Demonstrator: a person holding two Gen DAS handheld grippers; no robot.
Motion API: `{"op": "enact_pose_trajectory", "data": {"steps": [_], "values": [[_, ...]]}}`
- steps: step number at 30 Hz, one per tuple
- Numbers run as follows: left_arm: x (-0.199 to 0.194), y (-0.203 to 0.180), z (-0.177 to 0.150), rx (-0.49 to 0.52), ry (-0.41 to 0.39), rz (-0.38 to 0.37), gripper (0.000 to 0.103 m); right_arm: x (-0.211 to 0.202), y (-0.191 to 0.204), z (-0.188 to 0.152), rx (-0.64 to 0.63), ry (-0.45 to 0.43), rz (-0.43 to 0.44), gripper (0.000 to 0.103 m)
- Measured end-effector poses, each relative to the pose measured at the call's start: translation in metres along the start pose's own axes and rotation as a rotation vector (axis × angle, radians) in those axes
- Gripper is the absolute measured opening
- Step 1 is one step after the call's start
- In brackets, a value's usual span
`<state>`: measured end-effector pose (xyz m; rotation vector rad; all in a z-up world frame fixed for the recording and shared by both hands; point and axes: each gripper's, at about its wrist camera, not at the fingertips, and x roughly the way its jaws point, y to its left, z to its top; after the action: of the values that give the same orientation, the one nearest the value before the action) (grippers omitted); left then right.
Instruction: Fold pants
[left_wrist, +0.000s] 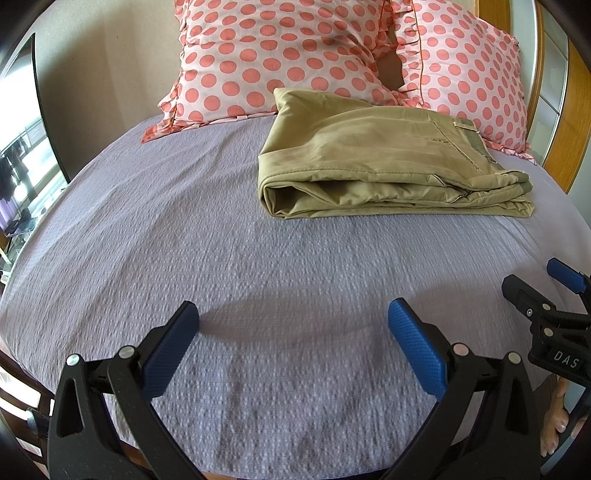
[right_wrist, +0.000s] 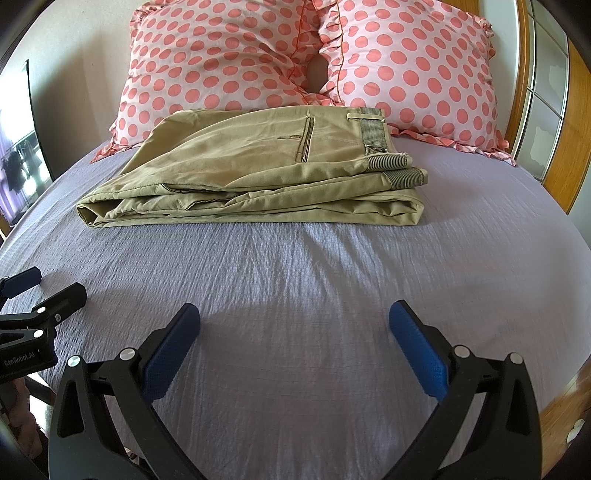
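Textured lilac bedspread (right_wrist: 295, 266), folded khaki pants (right_wrist: 251, 173)

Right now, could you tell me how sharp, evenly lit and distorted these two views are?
Left wrist view: pants sharp, near bedspread softly blurred, window at left blown out, bed edges bowed by the fisheye. Right wrist view: sharp on the pants, soft shadow between the open right gripper fingers.

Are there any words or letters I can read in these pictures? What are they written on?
"DAS" – white letters on the black body of the right gripper, seen from the left wrist camera.
"GenRobot.AI" – on the black body of the left gripper, seen from the right wrist camera.
The pants show no readable label.
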<state>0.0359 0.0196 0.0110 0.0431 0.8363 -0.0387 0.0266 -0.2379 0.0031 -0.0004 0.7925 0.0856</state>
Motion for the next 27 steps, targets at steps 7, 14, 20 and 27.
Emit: {"op": "enact_pose_trajectory", "data": {"steps": [7,14,20,27], "values": [[0.0030,0.0009,0.0004,0.000,0.029,-0.002,0.101,-0.0003,-0.0003,0.0000,0.000,0.000,0.000,0.102],[0.0044,0.0034,0.0058,0.003,0.080,-0.011,0.101,-0.0006,-0.0010,-0.0001,-0.001,0.000,0.002,0.102],[0.0055,0.0050,0.0091,0.001,0.102,-0.013,0.101,-0.0007,-0.0013,-0.0001,-0.002,0.000,0.002,0.102],[0.0057,0.0048,0.0094,0.002,0.112,-0.013,0.101,-0.0006,-0.0017,0.0000,-0.002,0.000,0.002,0.102]]}}
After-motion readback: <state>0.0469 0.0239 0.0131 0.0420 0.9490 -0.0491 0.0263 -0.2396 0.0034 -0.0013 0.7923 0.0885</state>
